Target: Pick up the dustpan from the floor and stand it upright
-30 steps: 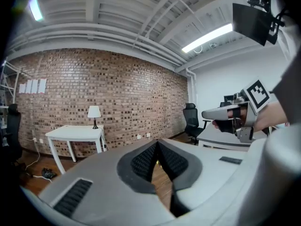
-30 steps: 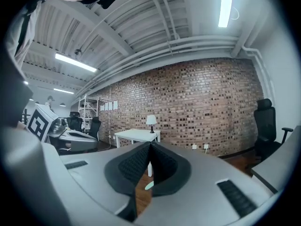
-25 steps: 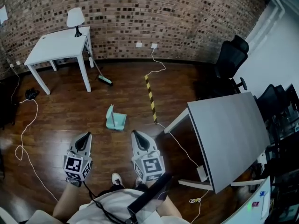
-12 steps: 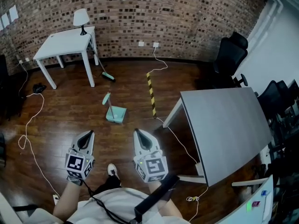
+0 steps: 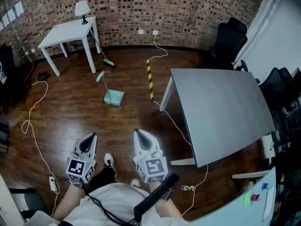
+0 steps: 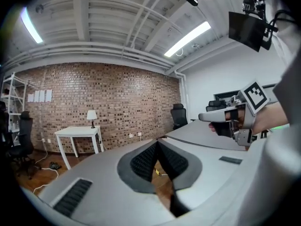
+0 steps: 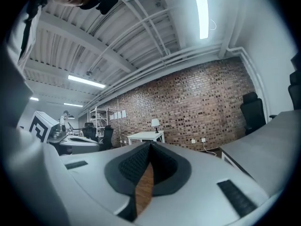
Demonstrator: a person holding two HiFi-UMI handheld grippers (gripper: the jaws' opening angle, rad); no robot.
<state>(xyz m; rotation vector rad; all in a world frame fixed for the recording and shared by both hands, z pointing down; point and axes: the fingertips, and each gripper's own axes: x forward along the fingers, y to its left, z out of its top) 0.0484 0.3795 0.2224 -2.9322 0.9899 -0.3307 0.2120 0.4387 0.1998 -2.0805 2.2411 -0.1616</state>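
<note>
The teal dustpan [image 5: 115, 97] lies on the wooden floor in the head view, and its long handle [image 5: 103, 81] runs up and to the left. Both grippers are held low in front of the person, well short of it. My left gripper [image 5: 90, 138] has its jaws shut with nothing between them, and its pads [image 6: 146, 158] meet at the tip. My right gripper [image 5: 138, 134] is shut and empty too, its pads [image 7: 136, 161] pressed together. Neither gripper view shows the dustpan. The right gripper [image 6: 231, 120] also shows in the left gripper view.
A broom [image 5: 107, 62] leans on the white table [image 5: 66, 32], which carries a lamp [image 5: 82, 7]. A large grey table [image 5: 221, 107] stands at the right. A yellow-black strip [image 5: 149, 81] and cables [image 5: 35, 121] cross the floor. Office chairs [image 5: 230, 39] stand by the far brick wall.
The whole scene has shifted in the head view. The dustpan now sits higher in the picture and farther from the grippers, and more of the grey table shows. Both grippers stay shut.
</note>
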